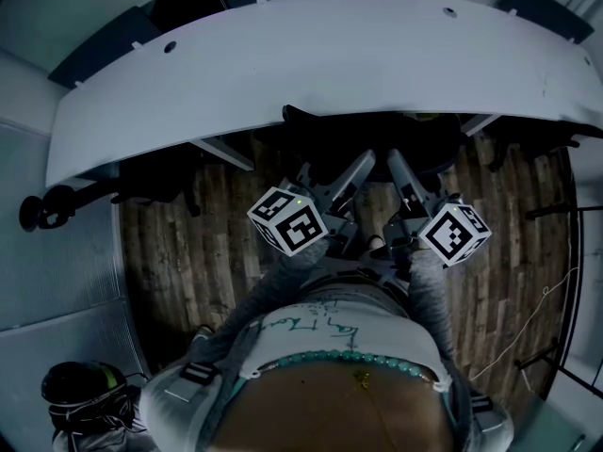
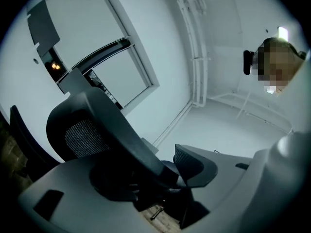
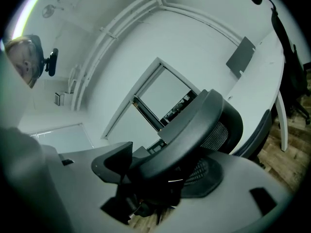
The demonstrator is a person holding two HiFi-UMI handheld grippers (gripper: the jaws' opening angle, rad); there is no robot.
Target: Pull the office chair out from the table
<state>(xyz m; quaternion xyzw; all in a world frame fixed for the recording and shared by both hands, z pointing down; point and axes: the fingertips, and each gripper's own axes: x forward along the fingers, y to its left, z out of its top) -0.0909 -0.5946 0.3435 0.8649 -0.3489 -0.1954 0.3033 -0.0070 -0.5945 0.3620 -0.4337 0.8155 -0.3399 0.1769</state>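
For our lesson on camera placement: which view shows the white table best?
The head view: the white table shows nearly its whole curved top, end to end. The left gripper view catches only a slanted part behind the chair. The right gripper view shows an edge strip and one leg.

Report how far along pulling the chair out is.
Done: nothing that shows. The chair still looks tucked against the edge of the table.
In hand: the left gripper and right gripper are up at the chair back. Both have their jaws apart, with the back between them but not clamped.
Left: close on the back, then draw the chair away from the table.
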